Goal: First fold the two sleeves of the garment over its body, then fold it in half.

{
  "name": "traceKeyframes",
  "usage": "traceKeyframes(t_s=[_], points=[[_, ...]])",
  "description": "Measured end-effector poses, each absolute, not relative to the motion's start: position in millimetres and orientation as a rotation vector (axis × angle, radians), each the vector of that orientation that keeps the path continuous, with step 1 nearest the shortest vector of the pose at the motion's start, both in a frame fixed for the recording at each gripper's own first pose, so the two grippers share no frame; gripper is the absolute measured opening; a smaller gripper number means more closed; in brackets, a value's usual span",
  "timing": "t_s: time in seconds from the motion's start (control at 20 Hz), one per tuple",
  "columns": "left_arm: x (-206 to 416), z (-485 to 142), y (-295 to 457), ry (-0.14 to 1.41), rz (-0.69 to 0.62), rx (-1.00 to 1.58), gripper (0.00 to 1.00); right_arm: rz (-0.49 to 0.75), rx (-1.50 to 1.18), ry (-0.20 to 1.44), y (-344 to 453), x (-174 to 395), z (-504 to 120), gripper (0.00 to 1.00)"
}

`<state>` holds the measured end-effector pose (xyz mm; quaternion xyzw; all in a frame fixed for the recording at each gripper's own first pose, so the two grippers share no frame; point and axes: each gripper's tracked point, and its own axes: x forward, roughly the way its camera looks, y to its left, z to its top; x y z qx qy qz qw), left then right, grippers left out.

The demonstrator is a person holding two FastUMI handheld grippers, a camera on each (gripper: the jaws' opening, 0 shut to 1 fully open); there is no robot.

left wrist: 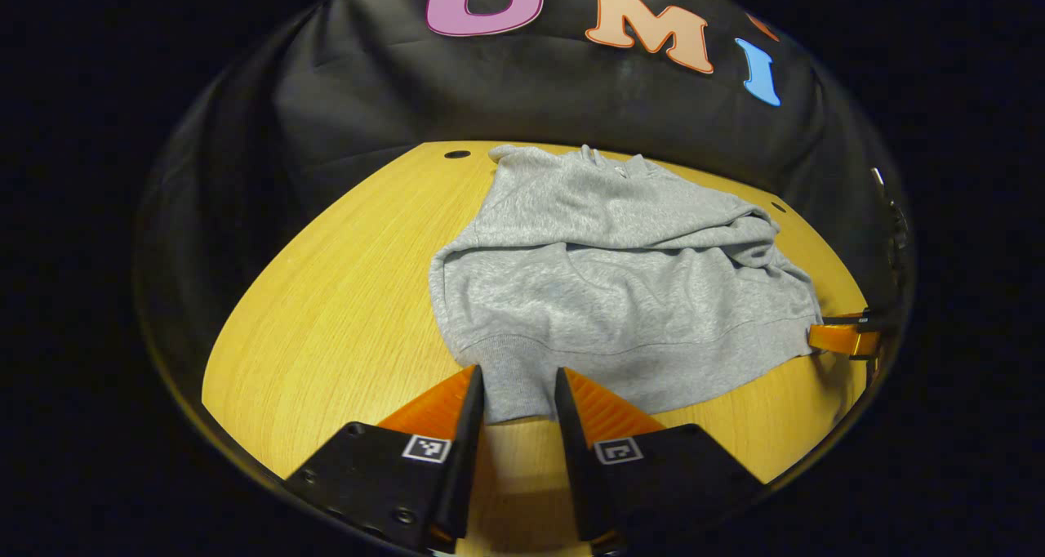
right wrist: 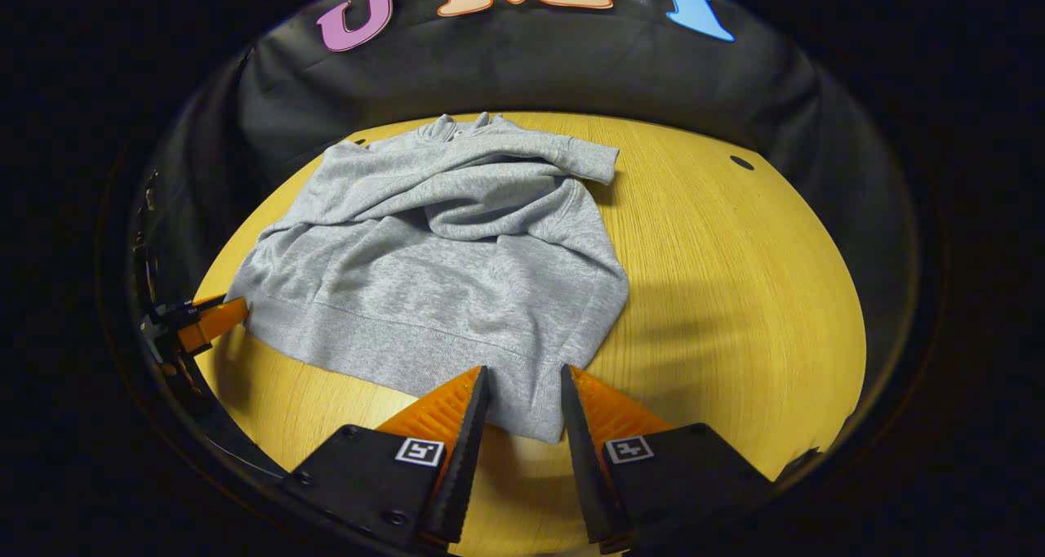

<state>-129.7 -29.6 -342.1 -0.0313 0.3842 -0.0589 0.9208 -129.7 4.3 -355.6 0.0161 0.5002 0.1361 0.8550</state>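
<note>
With both sleeves already lying over the grey garment (left wrist: 620, 296), we had each hand-held gripper, left (left wrist: 519, 395) and right (right wrist: 522, 398), spread apart around a hem corner, so we judged closing and lifting for the half-fold came next.

Free room, as we find it: bare yellow wooden counter (right wrist: 735, 279) stretches wide beside the crumpled grey sweatshirt (right wrist: 441, 255), whose two bottom corners lie between parted orange-and-black tongs (left wrist: 518, 389) (right wrist: 522, 389). We note the black cloth wall (right wrist: 531, 75) closing the counter's far edge behind the collar.
</note>
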Motion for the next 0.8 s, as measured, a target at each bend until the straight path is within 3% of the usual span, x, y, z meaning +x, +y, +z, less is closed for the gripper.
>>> traceKeyframes(t_s=[0.05, 0.1, 0.15, 0.2, 0.25, 0.3, 0.7, 0.8], points=[[-126, -342, -32, 0.784, -0.114, -0.091, 0.30, 0.279, 0.045, 1.045, 4, -128, -356, 0.44], [-125, -341, -35, 0.769, -0.110, -0.121, 0.23, 0.301, 0.044, 1.047, 6, -129, -358, 0.30], [-124, -341, -36, 0.764, -0.102, -0.141, 0.07, 0.313, 0.042, 1.045, 6, -128, -356, 0.22], [-123, -342, -38, 0.767, -0.097, -0.140, 0.03, 0.319, 0.053, 1.046, 9, -128, -359, 0.22], [-123, -344, -38, 0.789, -0.103, -0.123, 0.00, 0.308, 0.074, 1.036, 6, -127, -354, 0.12], [-123, -344, -39, 0.819, -0.110, -0.110, 0.00, 0.314, 0.081, 1.037, 7, -127, -355, 0.07], [-109, -310, -39, 0.871, -0.100, -0.173, 0.00, 0.353, 0.354, 0.958, -2, -80, -291, 0.02], [-102, -308, -39, 0.900, -0.100, -0.195, 0.00, 0.347, 0.318, 1.011, -11, -81, -298, 0.02]])
